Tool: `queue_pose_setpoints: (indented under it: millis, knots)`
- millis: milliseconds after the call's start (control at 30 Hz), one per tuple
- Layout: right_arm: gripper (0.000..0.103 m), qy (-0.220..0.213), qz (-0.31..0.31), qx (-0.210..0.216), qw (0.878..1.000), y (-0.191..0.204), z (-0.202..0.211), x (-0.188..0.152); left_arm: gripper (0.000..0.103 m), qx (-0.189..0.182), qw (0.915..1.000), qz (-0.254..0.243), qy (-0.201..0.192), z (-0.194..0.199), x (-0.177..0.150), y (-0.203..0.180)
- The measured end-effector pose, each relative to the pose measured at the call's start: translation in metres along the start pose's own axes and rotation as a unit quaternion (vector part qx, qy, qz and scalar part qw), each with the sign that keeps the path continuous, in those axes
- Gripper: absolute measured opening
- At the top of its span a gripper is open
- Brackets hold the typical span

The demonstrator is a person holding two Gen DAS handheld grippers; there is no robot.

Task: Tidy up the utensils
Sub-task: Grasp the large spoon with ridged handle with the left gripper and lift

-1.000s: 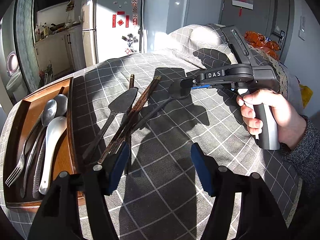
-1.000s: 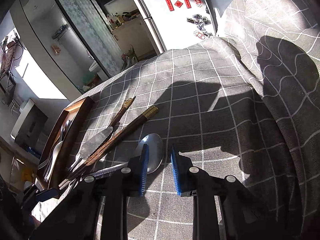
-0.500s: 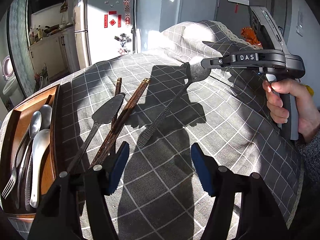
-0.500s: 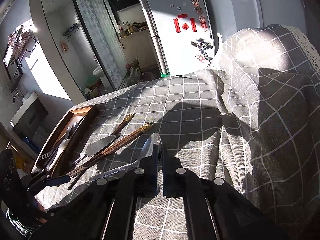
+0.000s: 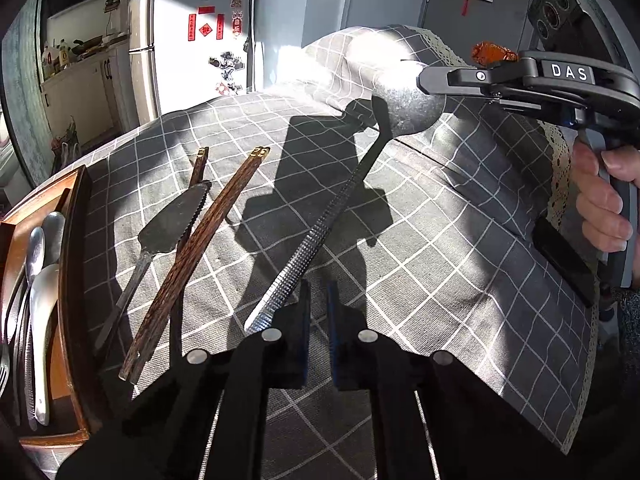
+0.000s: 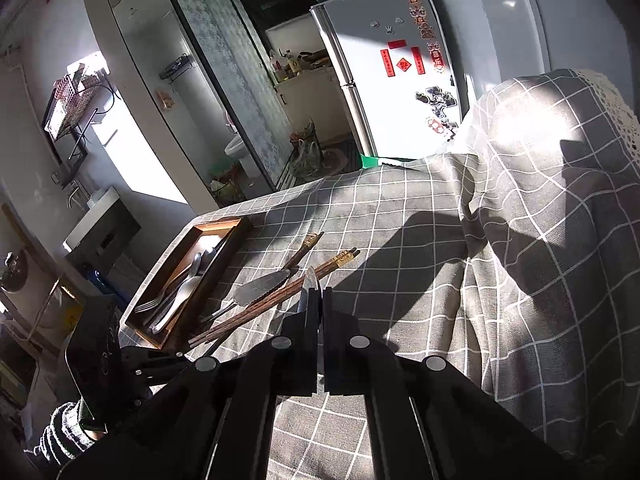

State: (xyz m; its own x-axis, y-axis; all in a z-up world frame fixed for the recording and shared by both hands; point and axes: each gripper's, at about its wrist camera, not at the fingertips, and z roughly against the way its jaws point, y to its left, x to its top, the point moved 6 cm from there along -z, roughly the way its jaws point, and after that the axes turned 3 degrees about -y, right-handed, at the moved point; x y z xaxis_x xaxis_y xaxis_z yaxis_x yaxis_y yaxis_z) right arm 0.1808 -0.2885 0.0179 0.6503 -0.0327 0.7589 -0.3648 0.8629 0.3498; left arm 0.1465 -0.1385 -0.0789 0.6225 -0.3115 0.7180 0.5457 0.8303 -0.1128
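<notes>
The tray [image 5: 74, 264] is cut off by the left wrist view's left edge, so the fork [image 5: 3, 364] shows only in part. The spoon's handle tip [image 5: 256, 322] disappears behind the left gripper's finger [image 5: 298, 320]. In the right wrist view the spoon's bowl [image 6: 312, 282] is mostly hidden between closed pads.

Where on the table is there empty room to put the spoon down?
Bare cloth lies right of the chopsticks, stretching to the lace edge, and across the far side toward the fridge. It is crowded by the wooden tray, full of cutlery, and where the serrated knife lies against the chopsticks. The spoon hangs from the right gripper.
</notes>
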Motion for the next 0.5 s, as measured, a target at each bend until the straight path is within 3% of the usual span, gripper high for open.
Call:
queue_pose_setpoints:
  millis: [33,100,167,367,500]
  knots:
    - [0.002,-0.001,0.007,0.001,1.0,0.007,0.002,0.001,0.01,0.003,1.0,0.004,-0.006,0.002,0.001,0.004]
    - [0.002,-0.002,0.02,0.004,1.0,0.021,0.005,0.004,0.021,-0.002,0.9995,0.014,-0.027,0.013,0.003,0.011]
    - [0.002,-0.003,0.033,0.009,0.999,0.035,0.009,0.007,0.047,0.0,0.9984,0.012,-0.056,0.027,0.005,0.015]
    - [0.001,-0.007,0.076,-0.004,0.997,0.069,0.012,0.016,0.063,0.033,0.9941,-0.005,-0.103,0.07,0.007,0.024]
    - [0.001,-0.003,0.071,-0.006,0.997,0.07,0.006,0.015,0.064,0.037,0.9934,-0.008,-0.108,0.087,0.0,0.032]
